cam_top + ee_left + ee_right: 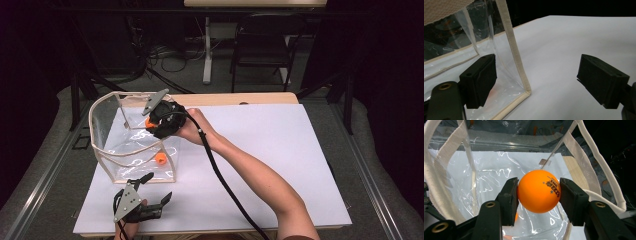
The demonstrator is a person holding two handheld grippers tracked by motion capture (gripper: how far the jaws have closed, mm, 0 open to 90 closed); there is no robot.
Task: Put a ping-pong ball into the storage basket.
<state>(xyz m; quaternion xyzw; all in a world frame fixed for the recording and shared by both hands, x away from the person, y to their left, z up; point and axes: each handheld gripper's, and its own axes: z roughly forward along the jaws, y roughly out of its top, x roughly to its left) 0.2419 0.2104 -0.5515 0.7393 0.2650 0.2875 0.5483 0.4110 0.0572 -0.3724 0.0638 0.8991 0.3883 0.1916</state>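
Note:
A clear plastic bag (107, 135) with cream trim stands open at the left of the white sheet. My right gripper (150, 122) hovers over its mouth, shut on an orange ping-pong ball (539, 191) that sits squarely between the pads. A second orange ball (160, 159) lies inside the bag near its front wall. My left gripper (157, 187) stands open in front of the bag. In the left gripper view the bag's front corner seam (511, 47) rises just beside the left pad (480, 80), and nothing is between the jaws.
The white sheet (280, 150) covers most of the table, with open room to the right of the bag. The right forearm and its cable (225, 185) cross the middle. A dark chair (262, 45) and floor cables lie beyond the far edge.

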